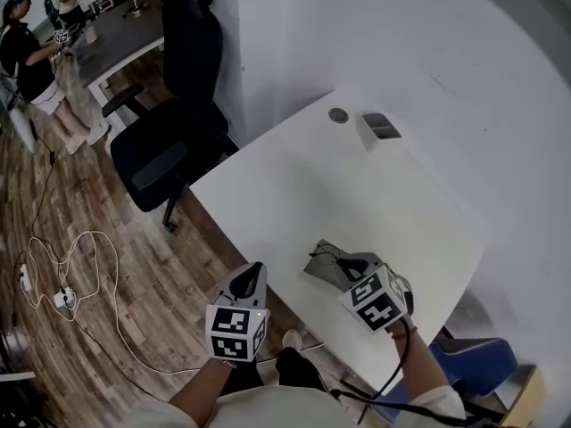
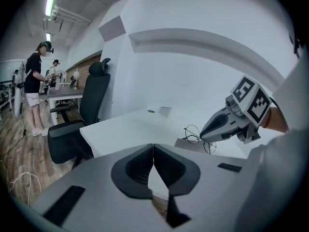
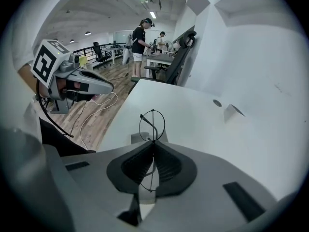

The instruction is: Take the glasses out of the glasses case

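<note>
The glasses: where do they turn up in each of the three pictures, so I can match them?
Head view: the glasses are low and right of centre, at the tip of the right gripper.
Left gripper view: right of centre, hanging from that gripper.
Right gripper view: centre, pinched between its own jaws.
Shared landmark: the black office chair, left in the head and left gripper views, upper centre in the right gripper view.

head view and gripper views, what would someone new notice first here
The right gripper is shut on thin wire-rimmed glasses, holding them over the flat grey glasses case near the front edge of the white table. The left gripper is shut on nothing, off the table's edge above the wood floor. A black office chair stands at the table's far-left side.
</note>
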A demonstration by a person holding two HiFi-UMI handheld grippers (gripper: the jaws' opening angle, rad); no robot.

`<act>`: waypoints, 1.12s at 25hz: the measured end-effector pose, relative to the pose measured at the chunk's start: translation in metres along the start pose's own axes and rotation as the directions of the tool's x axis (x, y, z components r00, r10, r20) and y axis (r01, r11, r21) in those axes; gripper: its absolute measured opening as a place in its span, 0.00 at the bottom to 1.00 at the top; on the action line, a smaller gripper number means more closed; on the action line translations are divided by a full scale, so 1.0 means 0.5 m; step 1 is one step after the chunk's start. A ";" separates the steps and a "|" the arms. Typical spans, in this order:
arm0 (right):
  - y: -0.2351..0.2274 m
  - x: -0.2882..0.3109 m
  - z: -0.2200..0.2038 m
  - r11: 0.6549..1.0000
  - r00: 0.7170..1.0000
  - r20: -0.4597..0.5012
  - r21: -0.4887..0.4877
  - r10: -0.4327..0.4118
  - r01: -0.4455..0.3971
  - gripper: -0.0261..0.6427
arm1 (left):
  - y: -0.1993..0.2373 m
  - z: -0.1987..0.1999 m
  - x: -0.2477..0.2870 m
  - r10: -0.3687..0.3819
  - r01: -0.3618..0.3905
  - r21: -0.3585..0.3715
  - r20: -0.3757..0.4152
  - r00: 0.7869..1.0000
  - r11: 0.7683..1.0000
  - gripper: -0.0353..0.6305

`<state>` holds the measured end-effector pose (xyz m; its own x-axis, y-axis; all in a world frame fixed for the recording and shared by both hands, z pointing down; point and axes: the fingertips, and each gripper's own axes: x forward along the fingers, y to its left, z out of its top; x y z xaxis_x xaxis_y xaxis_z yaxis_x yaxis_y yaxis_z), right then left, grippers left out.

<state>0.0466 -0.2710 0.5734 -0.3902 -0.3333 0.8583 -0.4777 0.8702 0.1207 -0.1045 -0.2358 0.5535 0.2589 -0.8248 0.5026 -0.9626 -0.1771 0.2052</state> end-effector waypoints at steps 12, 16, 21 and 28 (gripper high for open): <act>-0.018 -0.086 0.086 0.984 0.980 0.154 0.144 -0.129 0.107 0.10 | -0.018 0.113 0.003 -0.044 0.039 0.041 0.138 0.990 0.998 0.08; -0.036 -0.125 0.108 0.964 0.954 0.209 0.201 -0.216 0.175 0.10 | -0.035 0.155 0.001 -0.074 0.063 0.064 0.187 0.980 0.996 0.08; -0.057 -0.181 0.130 0.918 0.903 0.272 0.313 -0.333 0.244 0.10 | -0.055 0.200 0.000 -0.110 0.089 0.101 0.229 0.967 0.991 0.08; -0.097 -0.247 0.112 0.817 0.811 0.301 0.474 -0.501 0.329 0.10 | -0.077 0.251 0.008 -0.143 0.108 0.148 0.247 0.958 0.983 0.08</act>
<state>0.0735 -0.2924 0.4337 -0.3142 -0.8160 0.4852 -0.8916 0.4291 0.1443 -0.0766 -0.2999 0.4424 0.3655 -0.8980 0.2450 -0.9302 -0.3428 0.1313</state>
